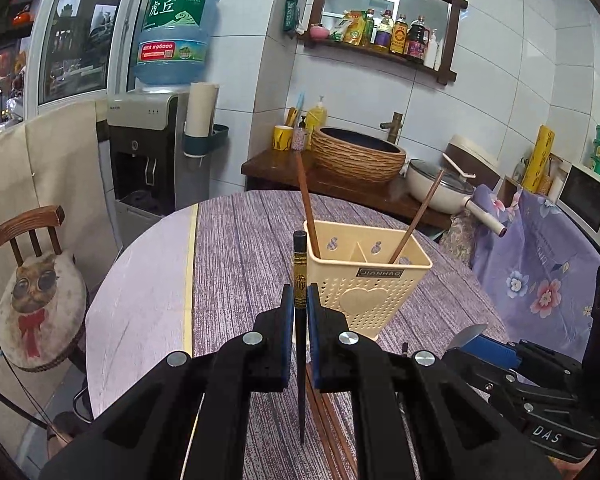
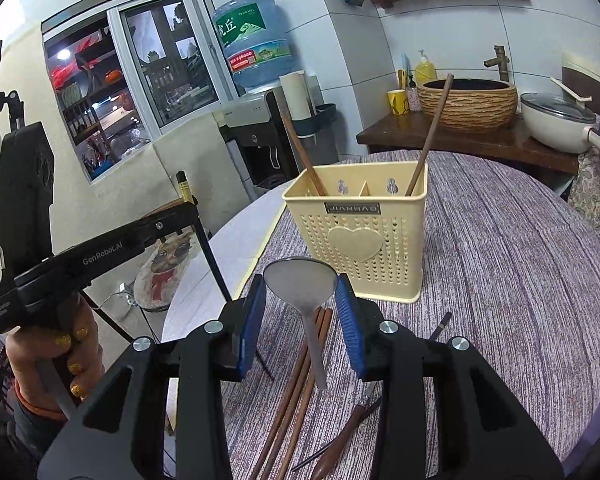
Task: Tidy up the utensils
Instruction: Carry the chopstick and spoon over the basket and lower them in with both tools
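A cream perforated utensil holder (image 1: 366, 276) (image 2: 364, 232) stands on the round table with two brown chopsticks (image 1: 307, 204) (image 2: 428, 136) leaning in it. My left gripper (image 1: 300, 300) is shut on a black chopstick (image 1: 299, 280) with a gold band, held upright just left of the holder. My right gripper (image 2: 302, 292) holds a metal spoon (image 2: 302, 284) between its blue pads, bowl up, in front of the holder. Several brown chopsticks (image 2: 296, 396) and a wooden-handled utensil (image 2: 340, 440) lie on the table below it.
The table has a purple striped cloth (image 2: 500, 264). A chair with an owl cushion (image 1: 40, 300) stands at the left. A water dispenser (image 1: 152, 152), a counter with a woven basin (image 1: 358, 152) and a pan (image 1: 440, 188) are behind.
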`<action>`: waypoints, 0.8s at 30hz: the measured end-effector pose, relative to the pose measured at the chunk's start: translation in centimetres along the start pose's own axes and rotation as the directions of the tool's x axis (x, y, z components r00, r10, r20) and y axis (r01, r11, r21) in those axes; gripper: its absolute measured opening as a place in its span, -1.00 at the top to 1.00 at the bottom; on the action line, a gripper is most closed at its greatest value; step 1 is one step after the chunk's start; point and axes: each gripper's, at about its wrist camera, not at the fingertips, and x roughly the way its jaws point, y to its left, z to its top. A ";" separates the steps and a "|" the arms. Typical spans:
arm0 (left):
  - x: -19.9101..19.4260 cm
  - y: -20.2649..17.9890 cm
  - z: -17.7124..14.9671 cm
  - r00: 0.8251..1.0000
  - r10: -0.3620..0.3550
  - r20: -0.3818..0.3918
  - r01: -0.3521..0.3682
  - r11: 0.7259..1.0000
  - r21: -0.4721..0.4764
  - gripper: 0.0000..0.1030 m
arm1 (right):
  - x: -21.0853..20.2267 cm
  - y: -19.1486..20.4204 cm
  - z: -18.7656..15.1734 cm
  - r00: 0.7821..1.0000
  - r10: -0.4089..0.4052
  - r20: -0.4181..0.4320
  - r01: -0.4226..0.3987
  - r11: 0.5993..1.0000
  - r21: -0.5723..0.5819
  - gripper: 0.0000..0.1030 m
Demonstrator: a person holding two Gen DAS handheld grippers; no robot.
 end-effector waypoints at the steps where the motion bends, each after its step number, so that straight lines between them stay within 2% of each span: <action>1: -0.3 0.0 0.2 1.000 -0.002 0.006 0.002 1.000 -0.001 0.85 | -0.2 0.0 0.4 1.000 0.003 0.005 -0.003 1.000 -0.003 0.29; 5: -1.5 -0.3 2.2 0.999 -0.019 0.040 0.019 1.000 0.004 0.85 | -1.1 0.1 2.5 0.999 0.014 0.032 -0.014 1.000 0.000 0.29; 9: -3.6 -1.1 5.7 0.994 -0.037 0.101 0.036 0.999 0.015 0.85 | -2.6 0.6 6.6 0.996 0.011 0.084 -0.009 1.000 -0.019 0.29; 14: -4.9 -2.2 10.7 0.982 -0.038 0.184 0.038 0.999 0.004 0.85 | -4.3 0.7 12.4 0.982 -0.034 0.186 0.037 0.999 -0.014 0.29; 19: -2.9 -3.2 13.7 0.975 0.000 0.221 0.005 1.000 -0.022 0.85 | -3.7 -0.2 15.7 0.965 -0.103 0.240 0.104 0.995 0.009 0.29; 24: 0.9 -2.8 12.9 0.982 0.018 0.189 -0.007 0.998 -0.058 0.85 | -0.5 -1.8 14.7 0.962 -0.161 0.220 0.161 0.987 0.020 0.29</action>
